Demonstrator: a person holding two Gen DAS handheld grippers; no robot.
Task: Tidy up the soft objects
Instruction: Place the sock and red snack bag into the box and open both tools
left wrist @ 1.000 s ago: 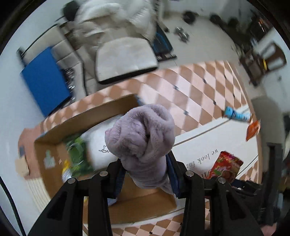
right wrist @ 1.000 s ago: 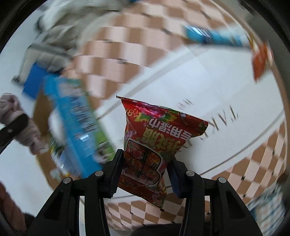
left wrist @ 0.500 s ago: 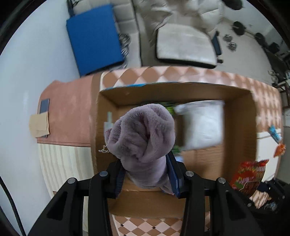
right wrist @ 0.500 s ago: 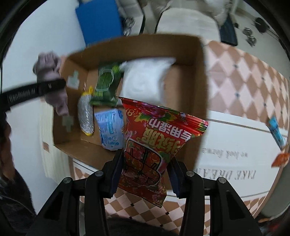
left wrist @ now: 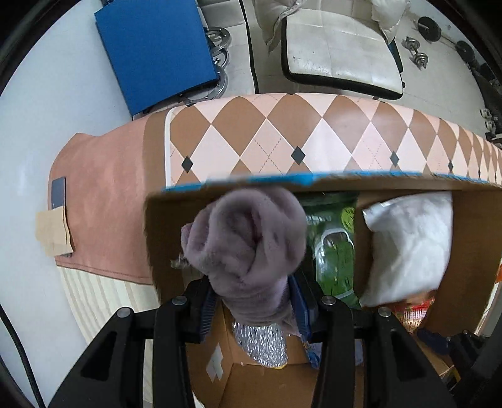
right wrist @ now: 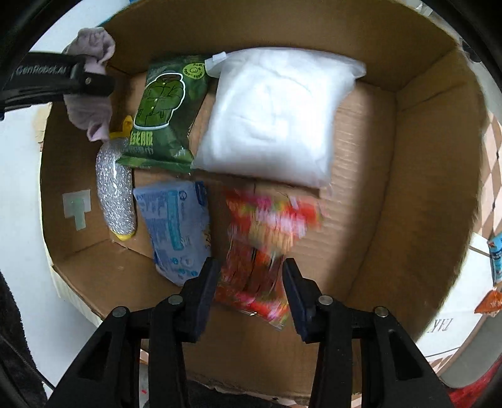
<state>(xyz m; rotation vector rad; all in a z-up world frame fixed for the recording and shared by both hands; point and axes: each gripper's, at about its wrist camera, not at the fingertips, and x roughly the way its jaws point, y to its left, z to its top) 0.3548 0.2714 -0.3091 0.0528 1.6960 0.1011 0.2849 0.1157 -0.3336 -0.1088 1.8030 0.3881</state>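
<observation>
A lived-in room of a home, doubling as an exercise corner. A white padded seat (left wrist: 342, 56) stands on the pale floor at the far side, with dumbbells (left wrist: 417, 51) and weight plates (left wrist: 428, 28) to its right. Nearer, a diamond-patterned tablecloth (left wrist: 282, 138) covers the table under a cardboard box (right wrist: 423, 194) of household packets.

So inside the cardboard box (right wrist: 423, 175), seen from the right wrist: the pillow-like bag (right wrist: 276, 116) is sitting at 12 o'clock, the snack bag (right wrist: 163, 110) just beside it at 10, the bubble-wrap roll (right wrist: 116, 191) lying at 9, the wipes pack (right wrist: 175, 226) right next to that, toward centre.
</observation>
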